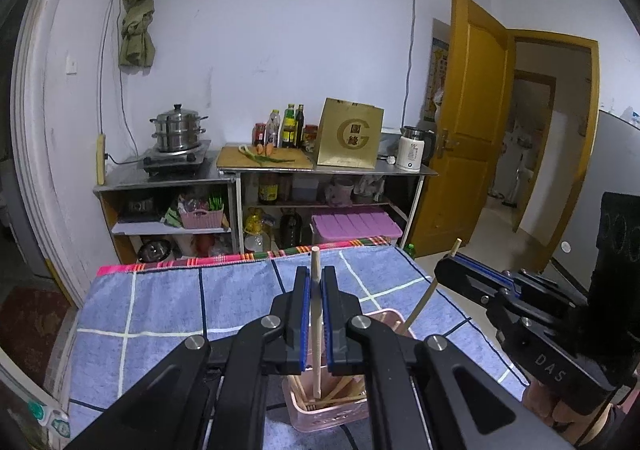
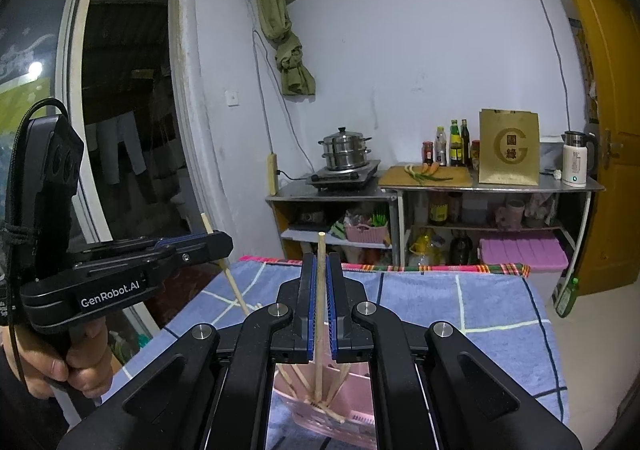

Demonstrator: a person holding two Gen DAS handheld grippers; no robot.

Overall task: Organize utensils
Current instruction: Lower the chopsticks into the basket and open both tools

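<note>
Wood, pale: left chopstick [image 1: 316,314], upright, pinched between the blue pads of the left gripper [image 1: 316,278], centre of the left wrist view; lower end inside the pink basket [image 1: 332,416].
Pink plastic: basket at bottom centre, on the blue checked towel [image 1: 160,302], with more chopsticks [image 1: 340,390] leaning inside.
Black, right edge of that view: right gripper [image 1: 450,260], jaws narrow, clamped on the right chopstick [image 1: 424,302], which slants down toward the basket.
Right wrist view, left side: person's hand [image 2: 76,358] gripping the left gripper's handle.
Right wrist view, centre: right chopstick upright between closed jaws, tip in the basket.
Steel, background: steamer pot [image 1: 178,128] on a shelving unit.
</note>
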